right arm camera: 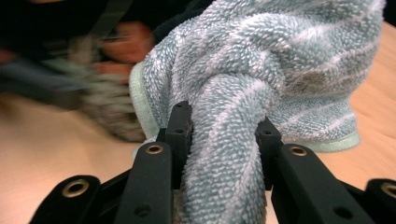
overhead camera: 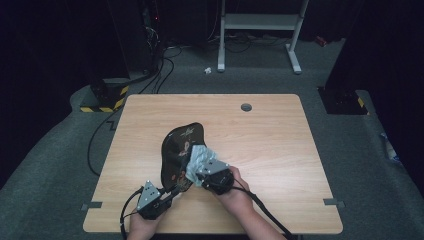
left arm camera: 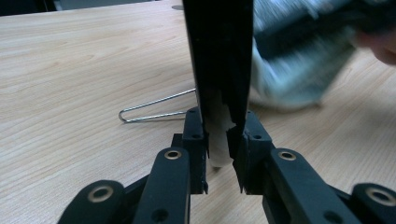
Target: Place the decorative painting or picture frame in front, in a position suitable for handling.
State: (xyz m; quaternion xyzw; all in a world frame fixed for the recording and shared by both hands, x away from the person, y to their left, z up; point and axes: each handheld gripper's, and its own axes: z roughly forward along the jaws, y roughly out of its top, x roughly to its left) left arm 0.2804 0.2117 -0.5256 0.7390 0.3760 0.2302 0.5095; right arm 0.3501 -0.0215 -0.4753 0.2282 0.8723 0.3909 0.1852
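Terry towel (right arm camera: 243,93) clamped in right tongs (right arm camera: 223,140) | black board (left arm camera: 219,60) clamped in left tongs (left arm camera: 223,140)

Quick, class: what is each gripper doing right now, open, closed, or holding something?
Left gripper: jaws closed on the edge of the black board.
Right gripper: jaws closed on the blue-grey towel.

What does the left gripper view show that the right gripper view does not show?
Only the left gripper view shows the left tongs clamped on the edge of a flat black board with a chipped, pale core, and a thin bent metal wire lying on the table.

Only the right gripper view shows the right tongs closed around a twisted fold of the pale blue striped terry towel.

Both show the light wooden table and that towel, blurred in the left gripper view.
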